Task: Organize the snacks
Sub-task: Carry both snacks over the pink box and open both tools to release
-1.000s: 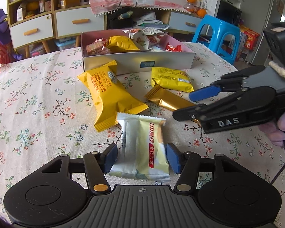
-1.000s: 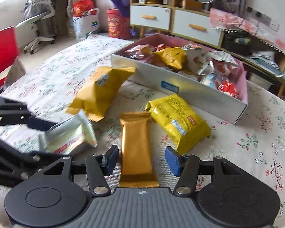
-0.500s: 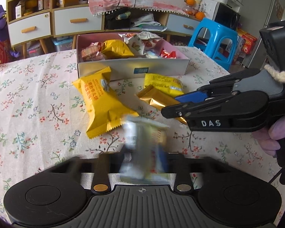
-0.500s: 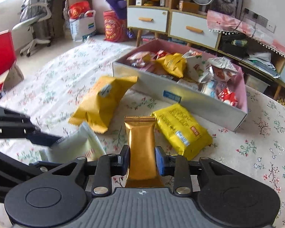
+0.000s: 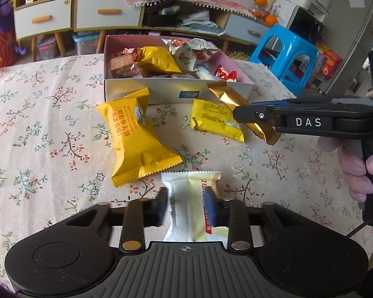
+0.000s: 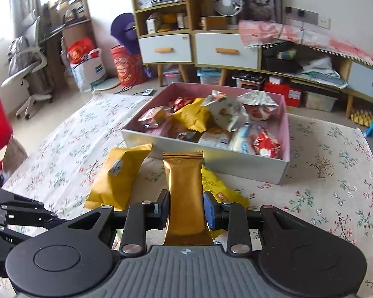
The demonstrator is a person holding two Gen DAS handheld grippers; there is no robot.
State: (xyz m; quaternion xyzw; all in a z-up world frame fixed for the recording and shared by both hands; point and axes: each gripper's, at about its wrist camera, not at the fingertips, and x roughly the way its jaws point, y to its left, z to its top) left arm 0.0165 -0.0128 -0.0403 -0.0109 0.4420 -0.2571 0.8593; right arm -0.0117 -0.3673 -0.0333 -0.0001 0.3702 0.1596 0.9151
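Both grippers clamped on snacks, box of snacks ahead on the floral tablecloth (image 5: 37, 114).

Left gripper (image 5: 188, 208): jaws just reopened a bit, pads pressing a white-and-cream wafer packet (image 5: 190, 198); its lower end is hidden behind the gripper body, print blurred. Right gripper (image 6: 185, 209): clenched on a gold bar wrapper (image 6: 185, 186), bottom end cut off by the body. Yellow sandwich-biscuit pack (image 5: 134, 136) lies just before the snack box (image 5: 176, 90); flat yellow packet (image 5: 216, 120) is partly covered by the right gripper and gold bar.

Floral tablecloth (image 5: 44, 129): snack box (image 5: 166, 90), two yellow packets (image 5: 134, 136) (image 5: 215, 119).
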